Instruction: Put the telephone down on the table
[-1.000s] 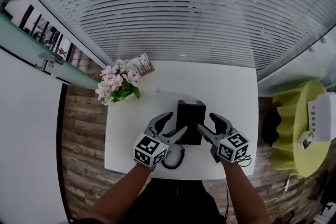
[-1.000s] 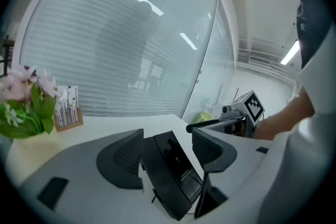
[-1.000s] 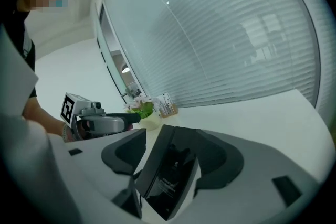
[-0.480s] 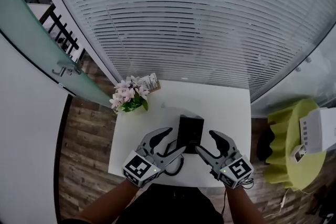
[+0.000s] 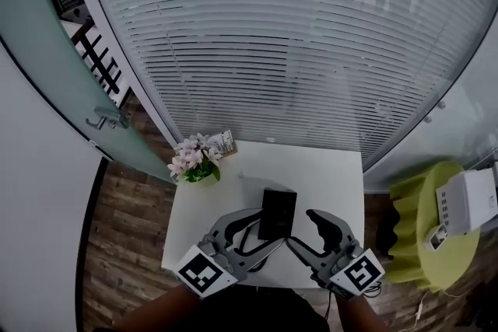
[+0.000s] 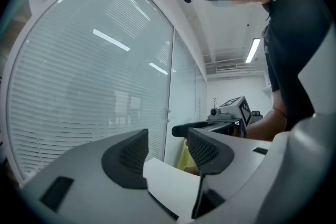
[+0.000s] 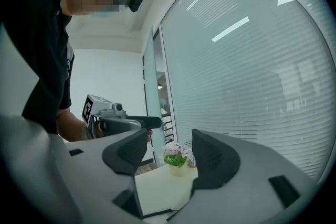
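Telephone (image 5: 278, 207) — left of right gripper (image 5: 299, 227) (untouched)

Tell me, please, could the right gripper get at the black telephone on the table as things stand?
Probably yes: the right gripper is open and empty, and nothing stands between it and the telephone on the table.

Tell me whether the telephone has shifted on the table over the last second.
No. The telephone sits at the same spot near the middle of the white table, just as far from the flowers; only the head view itself changed.
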